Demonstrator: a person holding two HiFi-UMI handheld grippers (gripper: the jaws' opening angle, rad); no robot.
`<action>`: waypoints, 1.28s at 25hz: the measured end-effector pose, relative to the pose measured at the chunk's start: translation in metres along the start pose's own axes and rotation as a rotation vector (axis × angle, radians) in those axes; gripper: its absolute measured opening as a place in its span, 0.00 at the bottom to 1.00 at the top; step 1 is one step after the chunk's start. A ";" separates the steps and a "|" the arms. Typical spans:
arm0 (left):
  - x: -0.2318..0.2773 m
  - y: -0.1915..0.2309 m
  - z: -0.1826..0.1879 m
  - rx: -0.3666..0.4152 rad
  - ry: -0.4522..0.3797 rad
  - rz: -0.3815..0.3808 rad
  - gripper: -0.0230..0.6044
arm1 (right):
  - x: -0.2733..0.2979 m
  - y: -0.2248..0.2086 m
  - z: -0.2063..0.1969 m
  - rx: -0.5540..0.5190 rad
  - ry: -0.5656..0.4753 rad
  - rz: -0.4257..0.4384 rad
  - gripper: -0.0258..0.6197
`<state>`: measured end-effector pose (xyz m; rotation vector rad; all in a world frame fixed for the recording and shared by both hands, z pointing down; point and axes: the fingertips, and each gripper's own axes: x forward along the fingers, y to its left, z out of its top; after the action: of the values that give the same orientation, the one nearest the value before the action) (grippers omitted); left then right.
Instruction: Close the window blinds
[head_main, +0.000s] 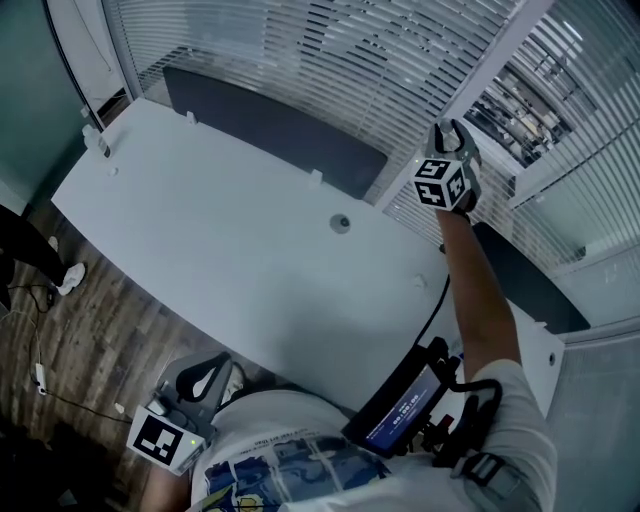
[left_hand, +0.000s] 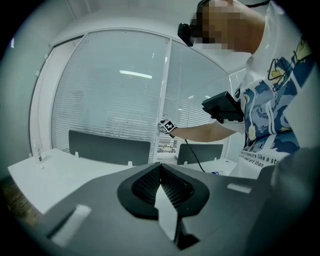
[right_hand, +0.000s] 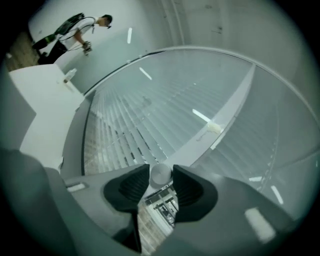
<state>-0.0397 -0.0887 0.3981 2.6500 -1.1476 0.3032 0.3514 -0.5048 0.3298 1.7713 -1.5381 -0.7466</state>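
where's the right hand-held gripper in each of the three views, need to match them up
Head view: upper right, the right hand-held gripper at the end of the outstretched arm, by the window.
Left gripper view: small, at centre, at the end of the outstretched arm.
Right gripper view: its own jaws at bottom centre, a round white knob between them.
Shared landmark: the white window post.

The person wears a white short-sleeved T-shirt (head_main: 300, 455) with a blue-and-yellow cartoon print, plus a black device (head_main: 400, 405) with a lit screen and 1 black cable (head_main: 437, 305). The left gripper (head_main: 207, 378) and right gripper (head_main: 452, 130) are grey, each with 1 black-and-white marker cube.
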 end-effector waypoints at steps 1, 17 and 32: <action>0.001 0.001 0.001 0.004 -0.005 -0.002 0.05 | -0.002 0.003 -0.002 -0.093 -0.006 0.037 0.25; 0.006 -0.014 0.006 0.012 0.000 -0.036 0.05 | 0.001 0.011 -0.011 -0.957 -0.103 0.298 0.23; 0.007 -0.008 -0.001 0.006 0.008 -0.026 0.05 | 0.003 -0.005 0.002 0.211 0.020 -0.064 0.23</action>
<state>-0.0291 -0.0878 0.3997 2.6646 -1.1100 0.3124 0.3535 -0.5073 0.3242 1.9833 -1.6024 -0.6139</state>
